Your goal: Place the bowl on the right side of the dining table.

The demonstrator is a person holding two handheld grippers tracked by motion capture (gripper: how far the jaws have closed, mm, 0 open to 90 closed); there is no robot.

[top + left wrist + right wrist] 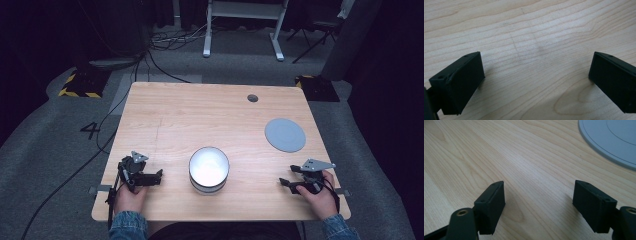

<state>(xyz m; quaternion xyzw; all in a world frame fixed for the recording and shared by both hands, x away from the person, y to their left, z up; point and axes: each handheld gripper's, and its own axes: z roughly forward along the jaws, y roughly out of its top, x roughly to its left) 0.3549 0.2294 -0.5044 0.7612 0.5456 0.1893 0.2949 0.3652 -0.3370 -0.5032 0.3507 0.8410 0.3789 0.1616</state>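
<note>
A white bowl [209, 169] with a dark band around its base stands near the front middle of the wooden table [200, 120]. A flat grey round plate [284, 134] lies at the right; its edge [609, 137] reaches into the upper right of the right gripper view. My left gripper [158, 176] rests low at the front left, pointing toward the bowl, jaws wide open over bare wood [536, 72]. My right gripper [283, 182] sits at the front right, pointing left, open with nothing between its fingers [539, 202].
A small dark round hole [252, 98] marks the table's far right. Beyond the table are grey carpet, black cables [95, 145], a white desk frame [243, 25] and yellow-black taped blocks [80, 85].
</note>
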